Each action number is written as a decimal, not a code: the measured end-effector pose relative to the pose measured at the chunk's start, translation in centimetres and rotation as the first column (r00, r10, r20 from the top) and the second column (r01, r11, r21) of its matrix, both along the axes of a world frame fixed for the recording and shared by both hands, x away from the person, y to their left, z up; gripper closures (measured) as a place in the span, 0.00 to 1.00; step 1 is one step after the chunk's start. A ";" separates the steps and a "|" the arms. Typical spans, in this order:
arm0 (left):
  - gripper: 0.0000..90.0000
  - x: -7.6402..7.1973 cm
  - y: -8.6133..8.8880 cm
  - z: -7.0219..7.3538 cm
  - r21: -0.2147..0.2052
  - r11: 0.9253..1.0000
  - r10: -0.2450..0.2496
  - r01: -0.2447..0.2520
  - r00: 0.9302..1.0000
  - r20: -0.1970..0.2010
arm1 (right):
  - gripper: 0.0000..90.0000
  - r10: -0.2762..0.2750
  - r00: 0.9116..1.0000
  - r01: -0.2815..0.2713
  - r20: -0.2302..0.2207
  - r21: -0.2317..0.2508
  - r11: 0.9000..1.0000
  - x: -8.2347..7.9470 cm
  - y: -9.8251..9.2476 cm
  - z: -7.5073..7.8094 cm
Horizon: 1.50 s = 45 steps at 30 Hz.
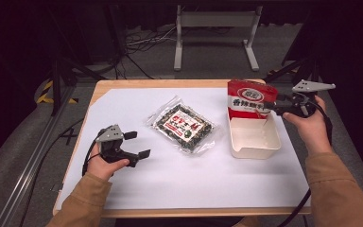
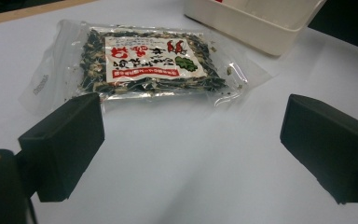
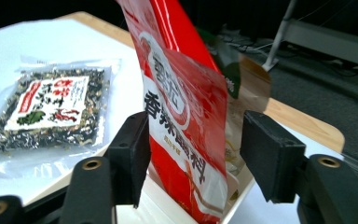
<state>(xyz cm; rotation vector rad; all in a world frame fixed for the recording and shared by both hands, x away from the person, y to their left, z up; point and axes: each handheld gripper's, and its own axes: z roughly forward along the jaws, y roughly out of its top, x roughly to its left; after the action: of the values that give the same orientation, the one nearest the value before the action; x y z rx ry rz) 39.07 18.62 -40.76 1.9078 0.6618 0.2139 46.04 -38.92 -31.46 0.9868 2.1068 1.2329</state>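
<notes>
Right gripper [image 3: 193, 163] stood at the far right of the table, its jaws parted around the red packet [image 1: 249, 98], which stood upright at the far end of the cream tray [image 1: 255, 146]. In the right gripper view the right pad stood clear of the packet; the left pad sat close against its printed face, and I could not tell for certain whether it touched, though no squeeze showed in the film. Packet leaned slightly, its lower edge down inside the tray. Left gripper [image 1: 134, 144] rested low at the near left of the white sheet [image 1: 170, 184], held in the person's left hand [image 1: 105, 165], jaws wide with bare sheet between them. Clear packet of dark seaweed mix [image 1: 184, 126] lay flat on the sheet between the left gripper and the tray, apart from both; the left gripper view showed it just beyond the open jaws.
</notes>
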 end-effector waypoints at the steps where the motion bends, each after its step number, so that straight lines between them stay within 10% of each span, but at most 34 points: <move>1: 0.09 0.0 0.0 0.0 0.001 1.000 0.001 -0.001 1.000 0.003 | 0.46 -0.011 1.000 0.011 0.007 0.005 1.000 -0.4 -0.2 0.1; 22: 0.14 0.7 -0.8 1.2 0.038 0.999 0.021 -0.021 1.000 -0.010 | 0.47 0.029 0.999 -0.030 0.014 0.049 0.998 -8.6 2.3 0.5; 45: 0.20 3.1 -1.9 1.7 0.015 0.995 0.099 -0.098 0.994 -0.045 | 0.47 0.157 0.987 -0.161 0.042 0.120 0.980 -11.4 6.5 -2.4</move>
<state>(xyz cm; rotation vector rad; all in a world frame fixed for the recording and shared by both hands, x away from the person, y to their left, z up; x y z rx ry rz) 42.14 16.68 -39.05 1.8989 0.7883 0.2378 34.68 -32.43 -33.82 0.8565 2.1403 1.4623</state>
